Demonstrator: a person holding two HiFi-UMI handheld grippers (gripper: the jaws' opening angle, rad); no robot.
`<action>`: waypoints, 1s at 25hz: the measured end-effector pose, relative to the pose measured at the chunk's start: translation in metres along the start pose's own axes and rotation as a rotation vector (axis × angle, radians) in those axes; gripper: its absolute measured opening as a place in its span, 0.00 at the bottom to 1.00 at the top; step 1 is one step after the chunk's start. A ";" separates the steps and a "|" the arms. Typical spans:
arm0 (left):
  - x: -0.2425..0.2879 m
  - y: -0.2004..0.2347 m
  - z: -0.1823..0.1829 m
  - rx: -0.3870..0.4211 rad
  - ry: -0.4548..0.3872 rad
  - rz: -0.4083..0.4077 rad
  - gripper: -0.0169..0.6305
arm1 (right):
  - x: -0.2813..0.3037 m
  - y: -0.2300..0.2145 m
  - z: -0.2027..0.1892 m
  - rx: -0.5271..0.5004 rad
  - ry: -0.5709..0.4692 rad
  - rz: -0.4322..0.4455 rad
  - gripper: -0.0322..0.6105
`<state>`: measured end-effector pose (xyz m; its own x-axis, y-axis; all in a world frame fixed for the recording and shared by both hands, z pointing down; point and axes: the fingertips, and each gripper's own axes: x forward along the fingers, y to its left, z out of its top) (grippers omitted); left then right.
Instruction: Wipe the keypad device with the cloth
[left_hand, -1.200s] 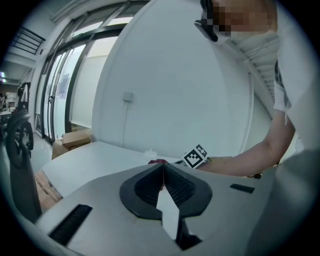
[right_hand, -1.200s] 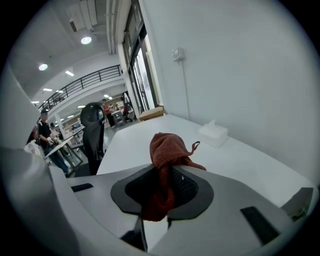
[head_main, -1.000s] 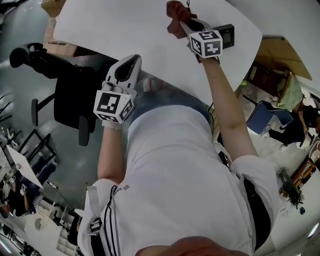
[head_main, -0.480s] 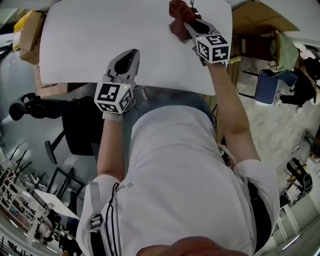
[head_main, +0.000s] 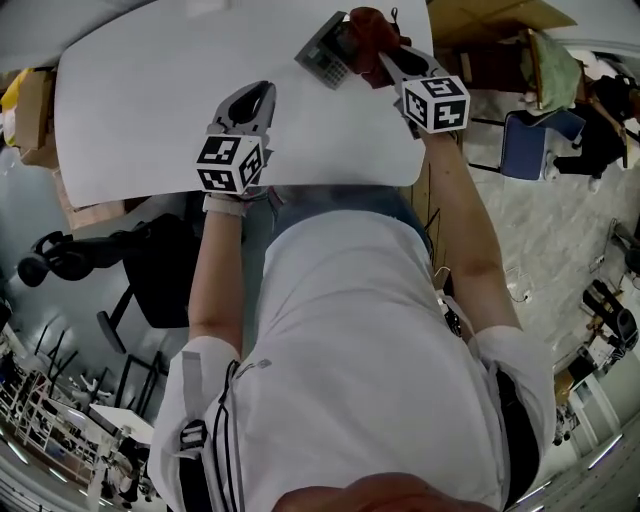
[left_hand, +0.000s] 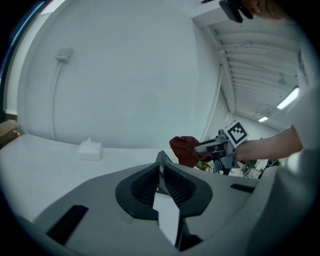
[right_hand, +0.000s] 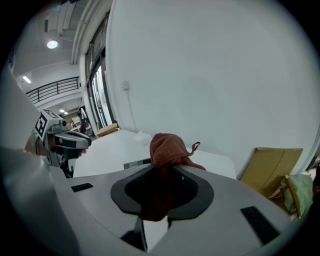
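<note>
The grey keypad device (head_main: 324, 52) lies tilted on the white table (head_main: 150, 110) near its far edge. A dark red cloth (head_main: 370, 32) hangs bunched just right of it, overlapping its corner; whether they touch I cannot tell. My right gripper (head_main: 386, 54) is shut on the cloth (right_hand: 168, 149), which fills its jaws, and the device's edge (right_hand: 135, 163) shows just beyond. My left gripper (head_main: 257, 94) hovers over the table left of the device, shut and holding nothing (left_hand: 161, 160). From it I see the cloth (left_hand: 183, 150) and the right gripper (left_hand: 212, 146).
A small white box (left_hand: 90, 149) sits on the table by the wall, with a cable and plug (left_hand: 64, 53) on the wall above. A cardboard box (right_hand: 272, 165) and a blue chair (head_main: 525, 135) stand off the table's right end. A black office chair (head_main: 150, 270) is behind left.
The left gripper has come from beside the table's near edge to over the tabletop. The view has turned, and the keypad device now shows just left of the cloth.
</note>
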<state>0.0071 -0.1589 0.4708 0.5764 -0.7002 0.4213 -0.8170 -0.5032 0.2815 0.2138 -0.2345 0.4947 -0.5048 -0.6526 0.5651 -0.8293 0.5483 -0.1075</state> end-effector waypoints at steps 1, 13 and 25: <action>0.010 0.001 -0.002 -0.002 0.012 -0.003 0.05 | 0.000 -0.004 -0.002 0.005 0.002 0.002 0.19; 0.105 0.013 -0.035 -0.046 0.144 -0.022 0.23 | 0.031 -0.028 -0.020 -0.019 0.036 0.086 0.19; 0.131 0.018 -0.034 -0.034 0.160 -0.058 0.18 | 0.072 -0.005 -0.044 -0.086 0.135 0.207 0.19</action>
<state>0.0675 -0.2422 0.5607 0.6150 -0.5795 0.5348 -0.7841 -0.5210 0.3372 0.1920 -0.2611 0.5723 -0.6200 -0.4491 0.6433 -0.6852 0.7093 -0.1652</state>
